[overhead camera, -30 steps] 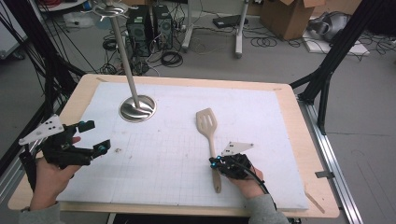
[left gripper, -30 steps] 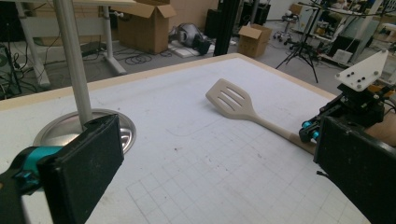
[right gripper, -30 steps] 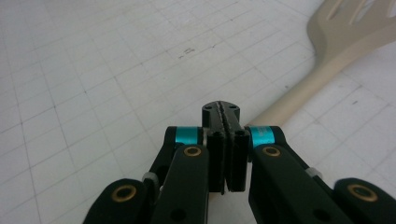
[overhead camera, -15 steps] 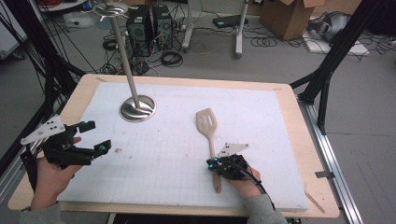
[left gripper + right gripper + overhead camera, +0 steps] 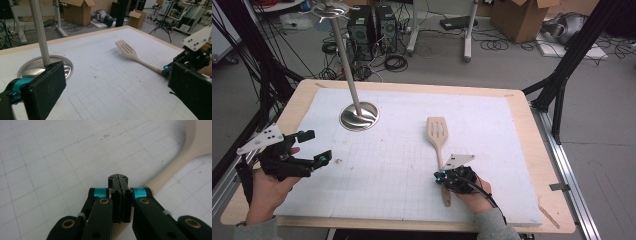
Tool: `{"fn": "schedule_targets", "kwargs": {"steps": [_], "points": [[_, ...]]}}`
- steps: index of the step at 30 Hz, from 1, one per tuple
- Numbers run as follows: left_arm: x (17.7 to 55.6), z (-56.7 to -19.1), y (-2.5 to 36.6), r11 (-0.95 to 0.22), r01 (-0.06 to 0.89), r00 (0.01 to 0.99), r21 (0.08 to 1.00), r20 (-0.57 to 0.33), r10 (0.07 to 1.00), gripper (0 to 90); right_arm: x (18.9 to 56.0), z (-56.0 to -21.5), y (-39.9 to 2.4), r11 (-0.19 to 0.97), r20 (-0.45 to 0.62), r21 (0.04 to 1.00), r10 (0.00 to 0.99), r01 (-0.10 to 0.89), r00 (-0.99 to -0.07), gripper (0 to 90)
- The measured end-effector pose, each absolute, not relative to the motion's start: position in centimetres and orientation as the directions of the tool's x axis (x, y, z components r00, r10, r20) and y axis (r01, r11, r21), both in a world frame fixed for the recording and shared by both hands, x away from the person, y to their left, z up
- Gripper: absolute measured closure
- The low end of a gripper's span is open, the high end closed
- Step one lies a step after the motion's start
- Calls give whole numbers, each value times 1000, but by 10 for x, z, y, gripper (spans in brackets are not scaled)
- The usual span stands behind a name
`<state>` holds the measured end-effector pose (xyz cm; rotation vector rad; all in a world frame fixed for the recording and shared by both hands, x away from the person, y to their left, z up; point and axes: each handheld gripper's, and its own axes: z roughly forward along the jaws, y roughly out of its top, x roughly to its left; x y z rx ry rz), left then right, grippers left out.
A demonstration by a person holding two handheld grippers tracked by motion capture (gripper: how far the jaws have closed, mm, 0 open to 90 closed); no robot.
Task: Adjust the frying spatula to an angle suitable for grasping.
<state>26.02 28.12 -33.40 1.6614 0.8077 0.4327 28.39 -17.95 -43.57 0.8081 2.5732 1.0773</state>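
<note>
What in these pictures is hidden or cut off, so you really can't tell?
- Spatula handle middle: high view, covered by the right gripper.
- Spatula blade: right gripper view, cut by the top edge.
- Stand's pole top: left gripper view, cut off.
- Left gripper body: high view, partly behind its grey plate.

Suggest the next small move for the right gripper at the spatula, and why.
Probably open the right gripper: its fingers are shut pad to pad, and the wooden spatula has its handle running beneath them, not between. Once opened, they could straddle the handle.
</note>
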Motion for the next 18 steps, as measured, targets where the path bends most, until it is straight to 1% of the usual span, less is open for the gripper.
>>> {"fn": "schedule_targets", "kwargs": {"steps": [7,18], "points": [[261,-336,281,-82,281,686,956,-140,714,21,281,-433,-181,594,-45,709,578,382,-815,900],[259,-336,284,-74,281,681,957,-145,718,20,279,-432,-187,601,-53,705,575,377,-816,900]]}}
